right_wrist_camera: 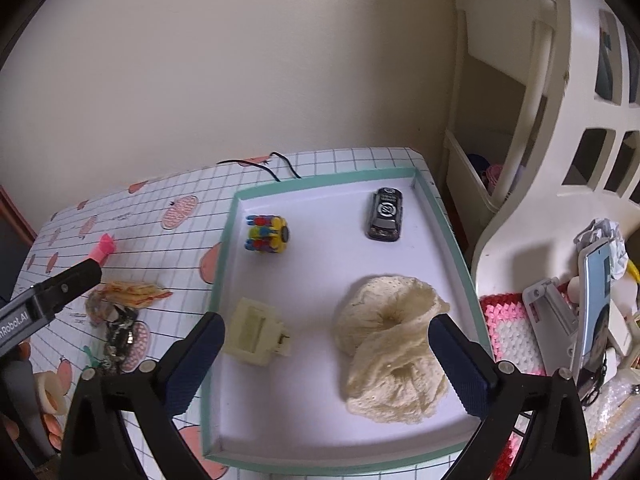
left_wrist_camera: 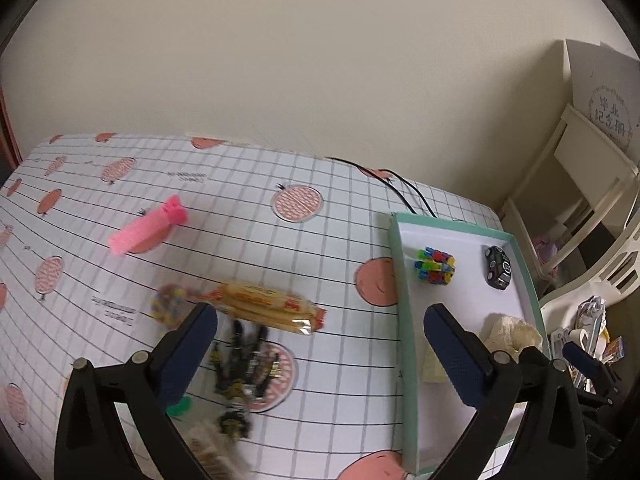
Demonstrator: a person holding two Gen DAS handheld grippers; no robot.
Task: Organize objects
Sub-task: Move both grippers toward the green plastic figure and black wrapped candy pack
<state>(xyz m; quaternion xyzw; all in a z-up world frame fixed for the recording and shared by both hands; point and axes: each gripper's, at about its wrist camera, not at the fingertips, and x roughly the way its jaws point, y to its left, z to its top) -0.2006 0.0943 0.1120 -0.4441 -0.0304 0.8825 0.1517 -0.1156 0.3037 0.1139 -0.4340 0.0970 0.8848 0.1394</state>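
Both grippers are hanging with jaws spread wide, holding nothing. Left gripper is hovering over the gridded tablecloth, above a black toy figure and a wrapped snack pack; a pink foam piece is lying well apart. Right gripper is hovering over the teal-rimmed tray, which is holding 4 items: cream crocheted cloth, cream plastic block, multicolored block toy, dark toy car.
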